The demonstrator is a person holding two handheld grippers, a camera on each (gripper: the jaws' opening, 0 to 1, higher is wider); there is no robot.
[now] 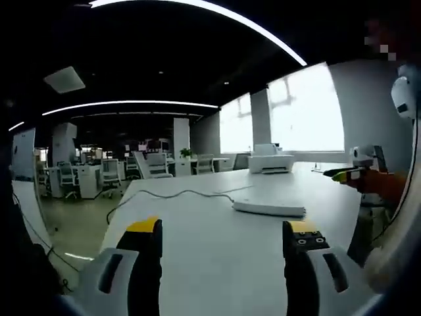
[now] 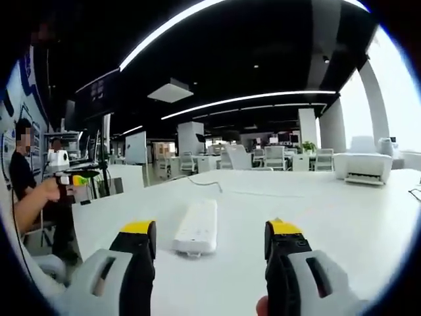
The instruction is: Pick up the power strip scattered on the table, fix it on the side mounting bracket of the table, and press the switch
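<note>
A white power strip [image 1: 270, 209] lies flat on the white table [image 1: 217, 257], its grey cable [image 1: 172, 195] trailing off to the left. In the right gripper view the same power strip [image 2: 197, 227] lies lengthwise just ahead, between the jaws' lines. My left gripper [image 1: 223, 240] is open above the table, short of the strip, nothing between its yellow-tipped jaws. My right gripper [image 2: 209, 240] is open too, with the strip's near end just beyond its tips.
A white printer [image 1: 271, 160] stands at the far table edge, also the printer [image 2: 360, 166] at right. A person [image 2: 29, 191] at the left table edge holds another yellow-tipped gripper [image 2: 74, 179]; that hand and gripper [image 1: 358, 176] appear at right. Office chairs and desks [image 1: 99, 174] stand behind.
</note>
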